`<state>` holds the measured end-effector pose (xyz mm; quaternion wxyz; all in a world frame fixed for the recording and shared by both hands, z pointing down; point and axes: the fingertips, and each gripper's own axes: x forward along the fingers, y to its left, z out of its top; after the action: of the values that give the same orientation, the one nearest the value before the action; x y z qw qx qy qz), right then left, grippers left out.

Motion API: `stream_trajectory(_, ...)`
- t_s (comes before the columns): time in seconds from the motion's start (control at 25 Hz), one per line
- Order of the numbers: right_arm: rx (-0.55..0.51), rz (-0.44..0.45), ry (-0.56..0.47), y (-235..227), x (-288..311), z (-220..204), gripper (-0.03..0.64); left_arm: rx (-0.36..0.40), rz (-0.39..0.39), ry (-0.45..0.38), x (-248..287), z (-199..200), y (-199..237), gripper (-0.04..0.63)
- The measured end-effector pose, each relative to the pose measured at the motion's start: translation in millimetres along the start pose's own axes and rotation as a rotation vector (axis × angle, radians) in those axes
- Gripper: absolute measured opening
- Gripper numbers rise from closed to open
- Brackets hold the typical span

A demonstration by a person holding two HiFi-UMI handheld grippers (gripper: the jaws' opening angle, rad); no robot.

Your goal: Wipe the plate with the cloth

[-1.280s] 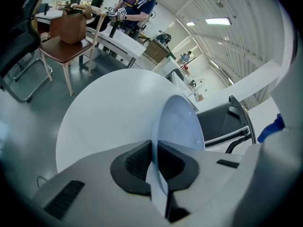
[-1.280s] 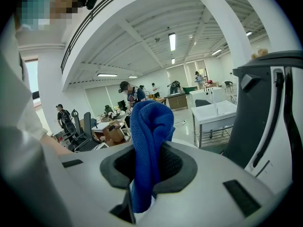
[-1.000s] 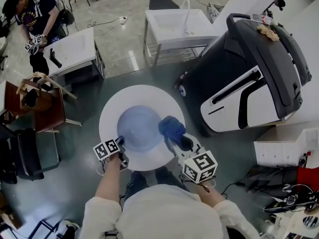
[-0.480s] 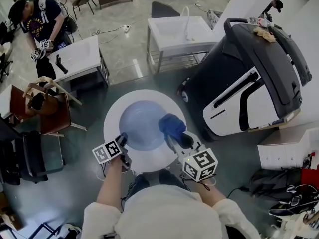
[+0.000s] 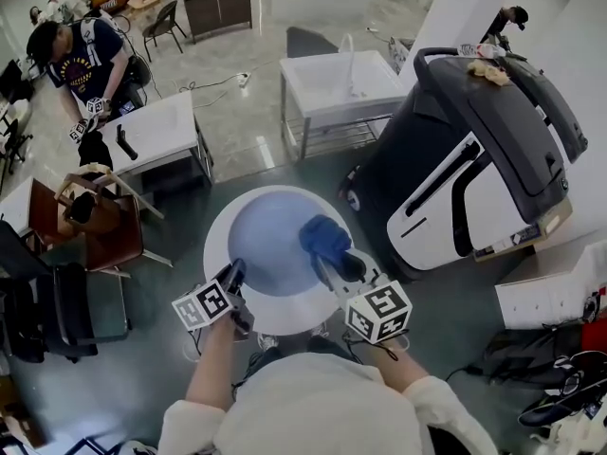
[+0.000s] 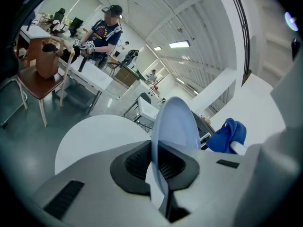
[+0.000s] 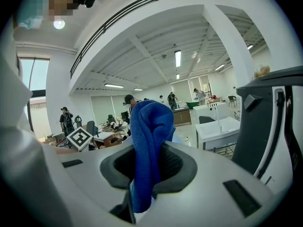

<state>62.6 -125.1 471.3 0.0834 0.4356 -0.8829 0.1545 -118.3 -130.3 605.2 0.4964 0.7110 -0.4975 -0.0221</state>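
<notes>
Plate (image 5: 270,238), pale blue and round, held above a round white worktop (image 5: 289,313) in the centre of the head view. The left gripper (image 5: 232,275) is clamped on the plate's near rim, with its marker cube (image 5: 204,306) just behind. In the left gripper view the jaws (image 6: 158,162) are pressed nearly together on the thin rim. The plate (image 6: 176,122) rises between them almost edge-on, with the worktop (image 6: 94,136) below and to the left.

The right gripper (image 5: 332,263) is closed on a deep blue cloth (image 5: 325,238). The cloth's bunched end lies over the right side of the plate as seen from above. Whether cloth and plate touch cannot be told. In the right gripper view the cloth (image 7: 149,141) stands up from between the jaws (image 7: 147,169) as a thick folded wad, pinched at its lower part. From the left gripper view the cloth (image 6: 228,135) shows to the right of the plate.

Both of the person's forearms reach in from the bottom of the head view. To the right of the worktop stands a large black and white machine (image 5: 474,150). Beyond the worktop is a white sink unit (image 5: 341,74). At the upper left another person (image 5: 81,60) stands at a white table, with a wooden chair (image 5: 95,216) nearby.
</notes>
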Motion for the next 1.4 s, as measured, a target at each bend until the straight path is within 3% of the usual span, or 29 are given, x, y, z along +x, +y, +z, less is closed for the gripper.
stream_trajectory(0.48, -0.05, -0.003, -0.049, 9, -3, 18, 0.091, 0.115, -0.07, -0.072, -34, 20, -47, 0.043)
stream_trajectory(0.72, -0.096, -0.041, -0.016, 2, 9, 18, 0.091, 0.145, -0.109, -0.08, -43, 18, -65, 0.043)
stream_trajectory(1.04, -0.153, -0.075, 0.05, -1, 32, 15, 0.091, 0.259, -0.113, -0.064, -44, 13, -82, 0.043)
stream_trajectory(1.4, -0.224, 0.08, 0.13, 53, 64, -2, 0.091, 0.299, -0.103, -0.081, -35, 19, -86, 0.043)
